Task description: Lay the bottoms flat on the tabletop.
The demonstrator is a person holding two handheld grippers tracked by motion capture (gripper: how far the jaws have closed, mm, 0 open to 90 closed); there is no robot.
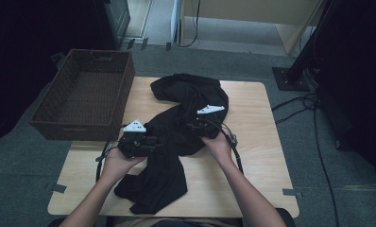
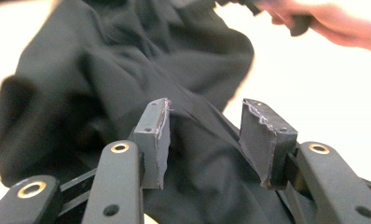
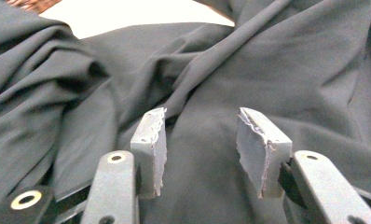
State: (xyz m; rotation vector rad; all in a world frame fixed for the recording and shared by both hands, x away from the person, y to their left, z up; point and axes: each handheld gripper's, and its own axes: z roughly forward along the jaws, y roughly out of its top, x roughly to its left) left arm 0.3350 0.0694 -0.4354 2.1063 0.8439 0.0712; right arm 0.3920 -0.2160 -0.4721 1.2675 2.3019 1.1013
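Observation:
A black garment (image 1: 176, 137) lies crumpled across the middle of the wooden table (image 1: 257, 156), from the far centre down to the near edge. My left gripper (image 1: 150, 142) rests at the garment's left side, and in the left gripper view it (image 2: 204, 135) stands open with folds of the cloth (image 2: 127, 79) under and between the jaws. My right gripper (image 1: 193, 126) is over the cloth's middle; in the right gripper view it (image 3: 200, 147) is open just above the wrinkled fabric (image 3: 267, 70). Neither grips anything.
A dark wicker basket (image 1: 87, 92) stands on the table's far left corner. Black cables (image 1: 233, 146) loop from the grippers across the table. Stand bases and cables (image 1: 313, 109) lie on the carpet to the right.

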